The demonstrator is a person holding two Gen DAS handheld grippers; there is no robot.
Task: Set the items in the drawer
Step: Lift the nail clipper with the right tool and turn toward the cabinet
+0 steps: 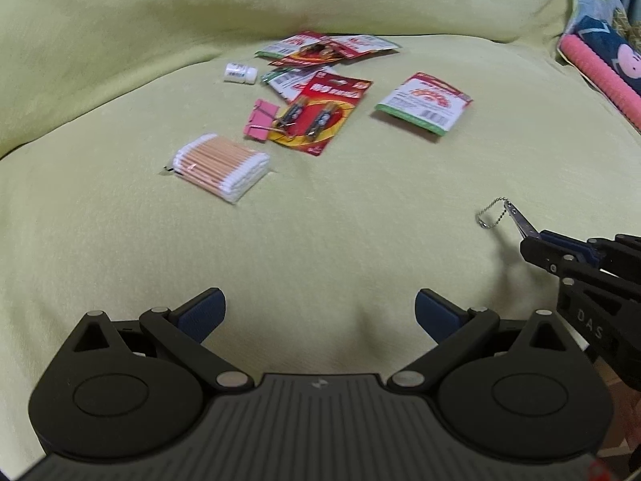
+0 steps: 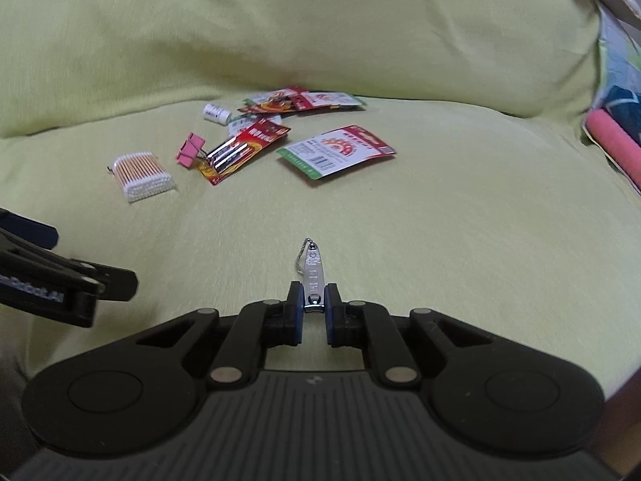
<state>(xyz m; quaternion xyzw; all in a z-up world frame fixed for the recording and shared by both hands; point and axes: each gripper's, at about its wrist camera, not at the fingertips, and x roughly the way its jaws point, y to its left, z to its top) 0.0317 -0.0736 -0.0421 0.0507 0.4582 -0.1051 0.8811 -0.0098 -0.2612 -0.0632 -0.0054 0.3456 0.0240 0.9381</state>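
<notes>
One wide yellow-green fabric cushion surface (image 1: 320, 220) is filling both views and is carrying all the items. At the far right edge, one pink foam roll (image 1: 601, 76) is lying on one dark blue printed cloth (image 1: 609, 44).

Two black grippers are showing. The left gripper (image 1: 319, 312) is hanging over the bare fabric with its two blue-padded fingers spread wide apart and nothing between them. The right gripper (image 2: 313, 306) is clenching its two blue pads on the rear end of one small silver metal nail clipper (image 2: 313, 270); the clipper is pointing forward above the fabric, and one short ball chain (image 1: 492, 211) is dangling from its tip.

Farther back, the loose items are lying together. One flat card pack with green edge and red print (image 1: 424, 102) is lying alone to the right. One red blister card of batteries (image 1: 320, 114) is lying in the middle; two batteries are showing in it. Behind it, several more red and white card packs (image 1: 324, 48) are overlapping, and I cannot count them surely. One clear bag of cotton swabs with pale orange sticks (image 1: 222, 166) is lying nearest, to the left. One pink binder clip (image 1: 260, 120) is touching the battery card's left side. One small white plastic bottle (image 1: 239, 73) is lying on its side.
</notes>
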